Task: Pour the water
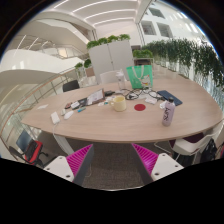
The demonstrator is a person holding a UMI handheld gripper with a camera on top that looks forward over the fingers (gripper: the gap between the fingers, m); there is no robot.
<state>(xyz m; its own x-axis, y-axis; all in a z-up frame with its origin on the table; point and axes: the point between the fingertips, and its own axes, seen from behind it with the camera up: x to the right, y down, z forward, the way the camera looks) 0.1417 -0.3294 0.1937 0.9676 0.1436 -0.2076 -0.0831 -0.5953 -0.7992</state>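
My gripper [113, 158] is open, its two fingers with magenta pads [78, 159] spread wide with nothing between them, only grey floor. Well beyond the fingers stands a long wooden table [110, 125]. On it a slim grey-and-pink bottle [168, 113] stands upright toward the right end. A pale yellow cup [119, 102] sits near the table's middle, with a small red disc [139, 106] beside it. The gripper is far from all of them, off the table's near edge.
Papers and a laptop [88, 99] lie on the table's left part, a dark notebook [168, 97] at the right. Chairs stand around: a red-and-black one [28, 150] near left, white ones [192, 143] near right, green ones [140, 73] behind. Planters line the back.
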